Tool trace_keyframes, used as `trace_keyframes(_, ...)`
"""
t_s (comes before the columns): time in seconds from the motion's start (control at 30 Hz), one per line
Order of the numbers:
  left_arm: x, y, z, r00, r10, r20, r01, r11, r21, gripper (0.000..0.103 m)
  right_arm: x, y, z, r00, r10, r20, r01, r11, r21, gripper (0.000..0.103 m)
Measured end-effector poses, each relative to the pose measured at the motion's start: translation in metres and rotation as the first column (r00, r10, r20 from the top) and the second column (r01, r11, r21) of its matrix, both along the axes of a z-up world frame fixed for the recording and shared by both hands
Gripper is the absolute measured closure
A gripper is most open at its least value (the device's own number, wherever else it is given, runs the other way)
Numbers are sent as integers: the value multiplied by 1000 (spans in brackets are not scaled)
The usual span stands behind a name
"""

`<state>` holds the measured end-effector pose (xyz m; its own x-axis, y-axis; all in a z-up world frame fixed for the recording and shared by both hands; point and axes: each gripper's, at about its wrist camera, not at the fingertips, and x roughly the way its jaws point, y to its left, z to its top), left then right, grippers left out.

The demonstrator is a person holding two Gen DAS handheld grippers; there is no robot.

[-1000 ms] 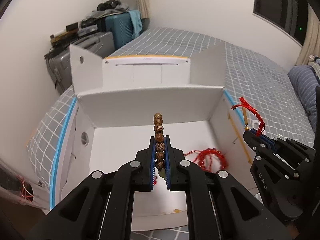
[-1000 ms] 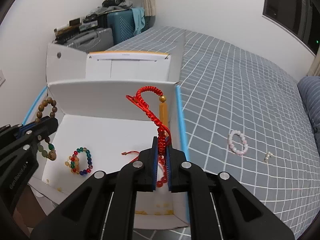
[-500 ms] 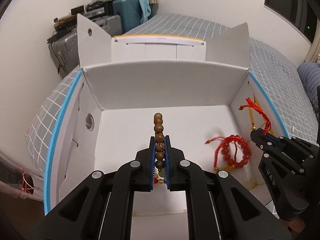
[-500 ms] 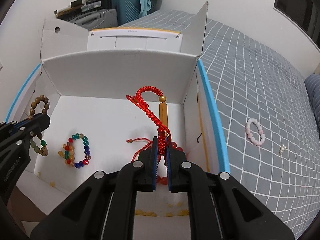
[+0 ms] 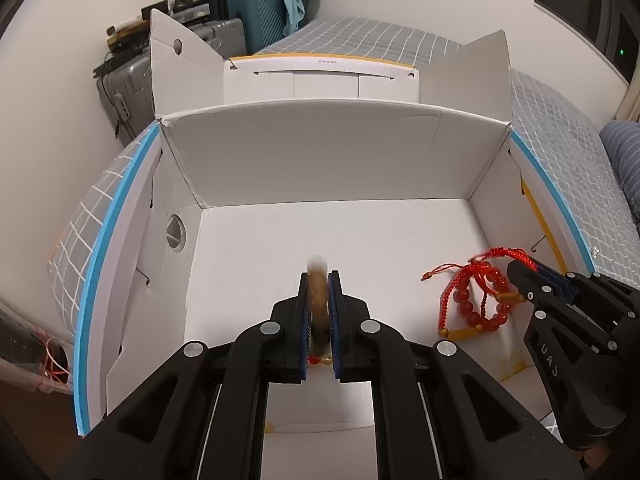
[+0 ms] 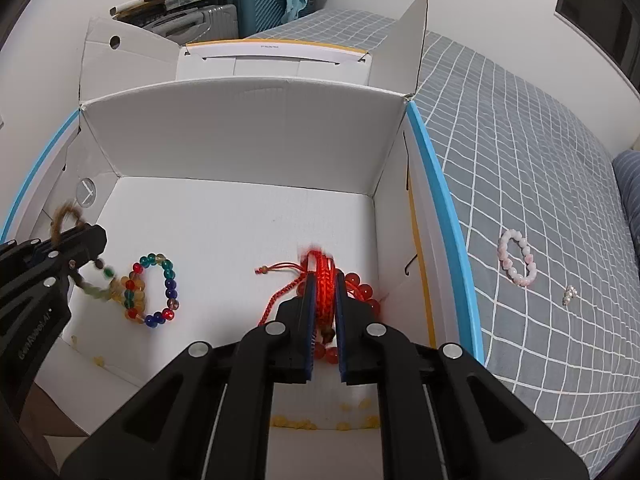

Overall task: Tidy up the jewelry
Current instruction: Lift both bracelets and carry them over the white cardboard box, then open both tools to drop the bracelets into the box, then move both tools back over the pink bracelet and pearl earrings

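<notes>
Both grippers are low inside the open white box [image 5: 328, 172]. My left gripper [image 5: 319, 284] has its jaws slightly parted with the brown wooden bead bracelet [image 5: 319, 300] blurred between them, seemingly slipping down. In the right wrist view that bracelet [image 6: 66, 216] shows at the left. My right gripper [image 6: 322, 284] has its jaws slightly parted with the red woven cord bracelet [image 6: 322, 288] blurred between them. A red bead bracelet [image 5: 472, 304] lies on the box floor beneath it. A multicoloured bead bracelet [image 6: 154, 290] lies on the floor at the left.
The box [image 6: 248, 136] sits on a bed with a grey checked cover [image 6: 520, 140]. A pink bead bracelet [image 6: 516, 256] and a small pearl piece [image 6: 569, 295] lie on the cover to the right. Suitcases [image 5: 240, 12] stand behind by the wall.
Both grippers have gone down into the box. Their jaws have parted slightly, and both bracelets now blur and sit lower between the pads.
</notes>
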<state>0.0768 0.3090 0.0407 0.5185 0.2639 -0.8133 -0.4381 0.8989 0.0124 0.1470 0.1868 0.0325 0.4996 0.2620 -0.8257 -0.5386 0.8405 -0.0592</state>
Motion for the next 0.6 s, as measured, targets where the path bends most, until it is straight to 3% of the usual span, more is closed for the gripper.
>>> trace_keyframes(0.07,0,1,0,1000,5,1,-5,1000,-3,94,1,2,1,1000,8,-3,-8,1000,2,89)
trace_keyframes(0.1,-1,2,0,1000,10,7,-10,1000,-4,94,-1,2,3,1000,11,5,-11,1000,10,75)
trace_keyframes(0.17,-3,3,2,1000,13,11,-13,1000,-3,91,-4,2,7,1000,24,12,-24,1000,20,68)
trace_keyframes(0.23,-4,3,4,1000,18,18,-18,1000,-4,79,-9,1,15,998,21,53,-23,999,29,46)
trace_keyframes(0.37,-9,4,14,998,35,51,-35,999,-7,57,-13,-3,31,995,17,97,-22,999,47,40)
trace_keyframes(0.43,-11,1,21,997,39,70,-39,999,-3,50,-14,-7,37,993,12,115,-19,998,62,30)
trace_keyframes(0.6,-14,-8,36,994,35,108,-37,999,18,35,-12,-23,52,989,-18,147,5,996,89,24)
